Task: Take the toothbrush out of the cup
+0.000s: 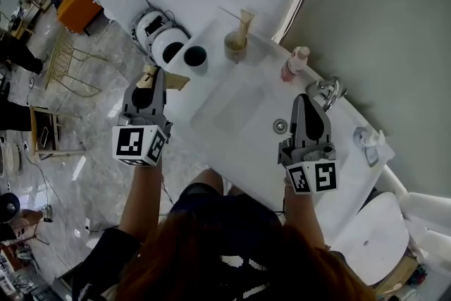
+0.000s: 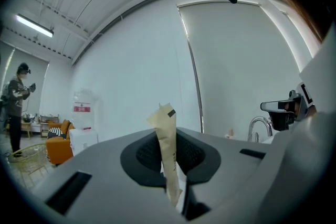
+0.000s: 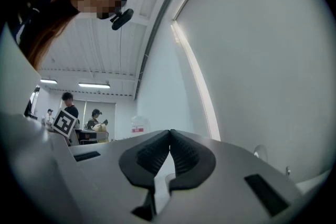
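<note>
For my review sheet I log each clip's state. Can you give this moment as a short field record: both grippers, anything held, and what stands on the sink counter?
Setting: white sink counter with faucet
Left gripper: shut on beige paper packet, at the counter's left edge
Right gripper: shut, empty, above the counter near the faucet
Tan cup: at the far edge, slim item upright in it, no gripper on it
Dark-lined cup: left of the tan cup
Pump bottle: between tan cup and faucet

L claw (image 1: 156,74) gripping tan packet (image 1: 176,82), R claw (image 1: 301,101) shut over sink (image 1: 232,109), near faucet (image 1: 325,89)
</note>
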Available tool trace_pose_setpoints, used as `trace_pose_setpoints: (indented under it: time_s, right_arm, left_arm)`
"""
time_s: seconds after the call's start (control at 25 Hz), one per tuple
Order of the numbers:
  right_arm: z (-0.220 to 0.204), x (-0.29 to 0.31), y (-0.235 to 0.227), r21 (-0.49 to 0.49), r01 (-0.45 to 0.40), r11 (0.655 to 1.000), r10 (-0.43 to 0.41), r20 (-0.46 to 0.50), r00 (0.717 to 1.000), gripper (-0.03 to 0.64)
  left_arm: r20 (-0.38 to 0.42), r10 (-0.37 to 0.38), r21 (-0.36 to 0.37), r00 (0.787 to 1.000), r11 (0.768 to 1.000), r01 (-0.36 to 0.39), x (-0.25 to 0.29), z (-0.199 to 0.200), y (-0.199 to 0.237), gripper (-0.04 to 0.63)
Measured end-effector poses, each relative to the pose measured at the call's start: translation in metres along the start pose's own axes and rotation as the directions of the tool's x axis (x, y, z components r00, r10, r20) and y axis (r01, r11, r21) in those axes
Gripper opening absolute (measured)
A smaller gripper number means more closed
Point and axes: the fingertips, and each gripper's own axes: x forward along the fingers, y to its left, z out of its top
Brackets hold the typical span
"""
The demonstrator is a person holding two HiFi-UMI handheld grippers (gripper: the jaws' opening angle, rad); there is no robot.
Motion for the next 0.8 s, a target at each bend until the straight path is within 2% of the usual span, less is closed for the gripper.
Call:
trace_pose_setpoints:
  time_s: [0.24,0.4,0.56,0.8]
  right_arm:
    - [-0.006,-0.004,-0.004,-0.009,0.024,1.0,-0.024,-0.016,1.0,0.014]
    - [-0.01,0.006,0.0,-0.031,0.069,0.997,-0.07,-0.016,0.997,0.014]
    - [-0.02,0.036,0.01,-0.059,0.14,0.988,-0.141,-0.021,0.99,0.015]
    - [-0.034,0.092,0.05,-0.091,0.243,0.966,-0.245,-0.014,0.969,0.014]
  left_arm:
    - [0.006,-0.022,0.028,1.0,0.999,0.022,0.011,-0.002,-0.004,0.037]
    - [0.001,-0.051,0.029,0.999,0.998,0.05,0.027,-0.009,0.012,0.037]
    - [0.008,-0.12,0.042,0.993,0.992,0.119,0.055,-0.014,0.046,0.037]
    - [0.023,-0.214,0.058,0.977,0.976,0.212,0.1,-0.01,0.122,0.037]
